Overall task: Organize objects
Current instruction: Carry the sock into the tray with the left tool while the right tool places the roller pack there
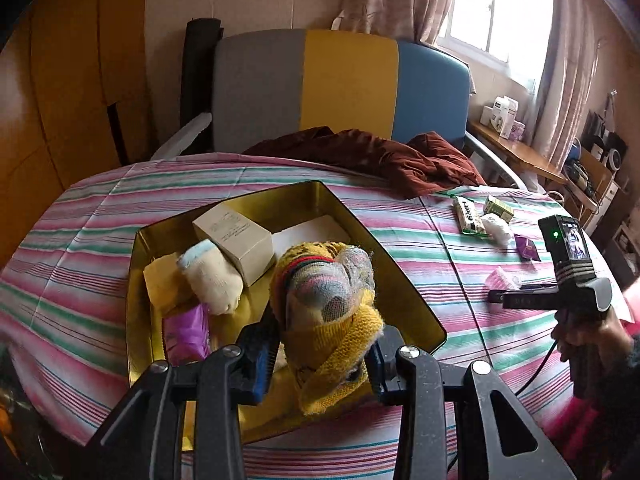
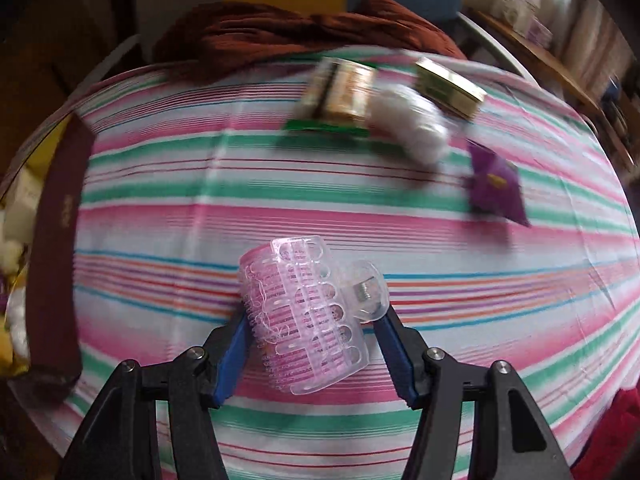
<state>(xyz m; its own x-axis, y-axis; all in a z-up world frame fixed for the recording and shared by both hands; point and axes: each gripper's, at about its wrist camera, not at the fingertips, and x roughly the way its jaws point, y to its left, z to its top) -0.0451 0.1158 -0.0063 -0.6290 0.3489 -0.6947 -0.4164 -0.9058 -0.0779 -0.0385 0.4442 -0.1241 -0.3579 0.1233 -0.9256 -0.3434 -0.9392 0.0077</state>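
Softness marked the yellow knitted sock bundle (image 1: 326, 312), pinched low by the nearly closed left gripper (image 1: 320, 364) over the gold tin (image 1: 416, 300). Half-open right gripper (image 2: 316, 340) clasped the light, brittle pink plastic hair roller (image 2: 304, 316); remaining packets lay toward 1 o'clock.

striped bed (image 1: 100, 216): gold tin (image 1: 416, 300), brown garment (image 1: 400, 156), packets (image 1: 472, 216).

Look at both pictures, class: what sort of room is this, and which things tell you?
Probably a bedroom at home: a bed under a striped sheet, its padded headboard behind, and a curtained window beside a cluttered side table.
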